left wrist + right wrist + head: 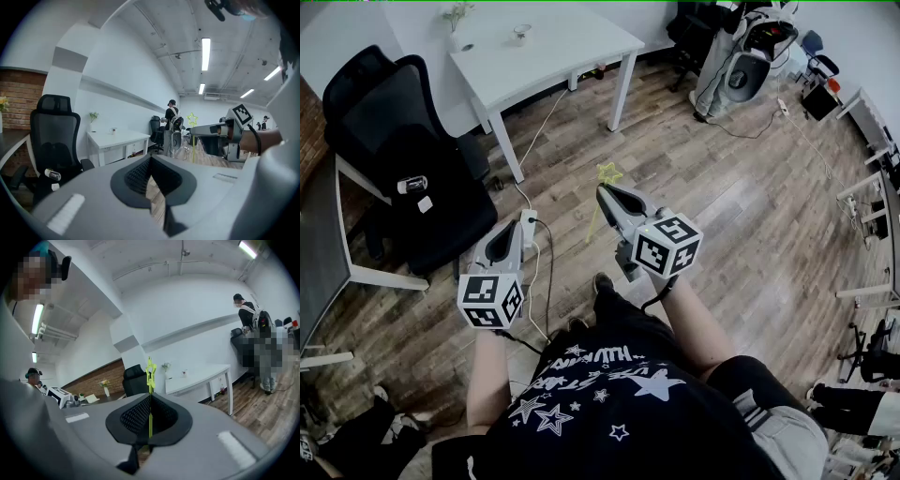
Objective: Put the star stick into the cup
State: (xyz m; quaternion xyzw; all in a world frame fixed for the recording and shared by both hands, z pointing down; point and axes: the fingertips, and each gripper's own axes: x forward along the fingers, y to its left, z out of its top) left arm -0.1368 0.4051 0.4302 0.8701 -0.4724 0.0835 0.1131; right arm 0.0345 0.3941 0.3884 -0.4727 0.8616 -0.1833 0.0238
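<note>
Item: thin yellow-green star stick with an outlined star at its top (150, 380), upright, its shaft pinched between the dark ribbed pads of the right gripper (606, 195), whose jaws are closed on it; the star stands clear above the jaw tips. The stick is held in the air over the brown wood-plank floor (722, 187), in front of the person's dark star-printed shirt (609, 394). Left gripper (151, 161): held lower and to the left of the right one, apart from it, its jaw tips drawn together with nothing between them; only floor shows through the slit below the tips. Small pale cup (520, 35): standing on the white rectangular table (572, 56) near the wall, well apart from the stick and both grippers. On the same table top, near its far corner, a small white vase with a green sprig (458, 26). Black mesh-backed office chair (403, 141): left of the table, beside the left gripper.
</note>
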